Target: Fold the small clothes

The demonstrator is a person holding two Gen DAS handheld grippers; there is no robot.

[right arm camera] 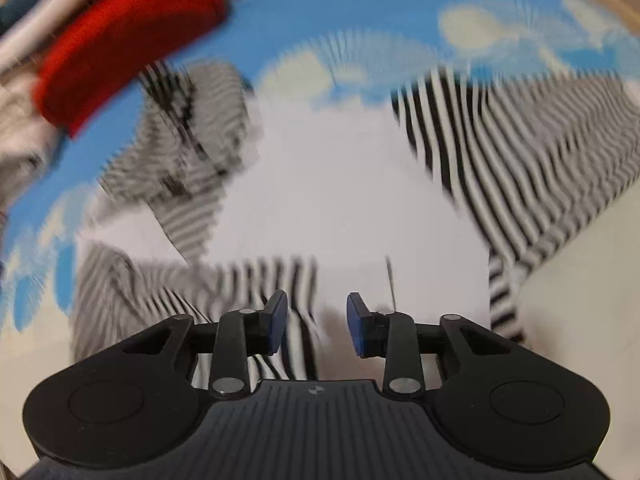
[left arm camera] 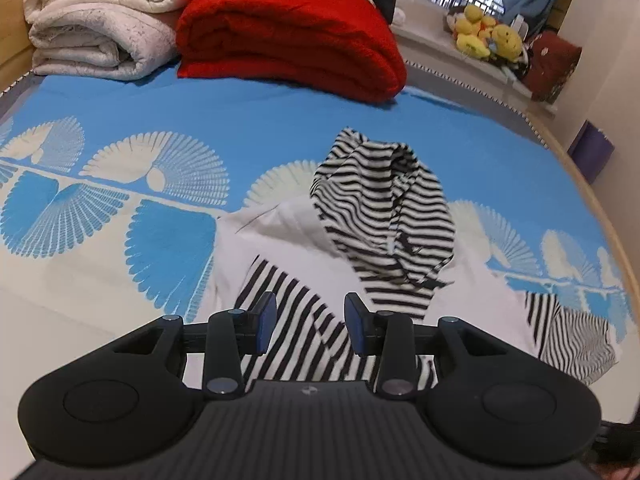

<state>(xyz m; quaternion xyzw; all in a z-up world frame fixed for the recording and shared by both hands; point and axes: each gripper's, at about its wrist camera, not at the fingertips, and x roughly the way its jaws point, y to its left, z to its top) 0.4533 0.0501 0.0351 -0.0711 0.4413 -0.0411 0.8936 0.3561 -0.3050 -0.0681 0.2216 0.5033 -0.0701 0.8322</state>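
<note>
Nearest the lens: ribbed black plastic body of the left gripper (left arm camera: 310, 322), blue rubbery pads (left arm camera: 267, 322) parted with nothing between them, hovering over the near edge of the white cotton garment with black-and-white striped sleeves and hood (left arm camera: 304, 248). Spread flat on the soft blue bedspread printed with cream fan-shaped motifs (left arm camera: 248, 112), smooth white body panel in the middle, narrow stripes running down the sleeve just under the pads. Crumpled into a loose, rounded heap beyond the white panel: the striped hood (left arm camera: 384, 216). Out to the right of the garment, a second striped sleeve (left arm camera: 568, 340), thin and lightly rumpled. Beyond the garment, well apart from it: thick red fleecy blanket folded into a rounded slab (left arm camera: 292, 36), and beside that a rolled cream quilted blanket (left arm camera: 100, 20) with a crackled surface. Further off, right of the garment, a cluster of yellow plush toys (left arm camera: 486, 32).

From the right wrist, heavily motion-blurred: right gripper (right arm camera: 316, 326) likewise parted and empty above the garment's (right arm camera: 340, 184) white panel, red blanket (right arm camera: 128, 40) far left of it.
</note>
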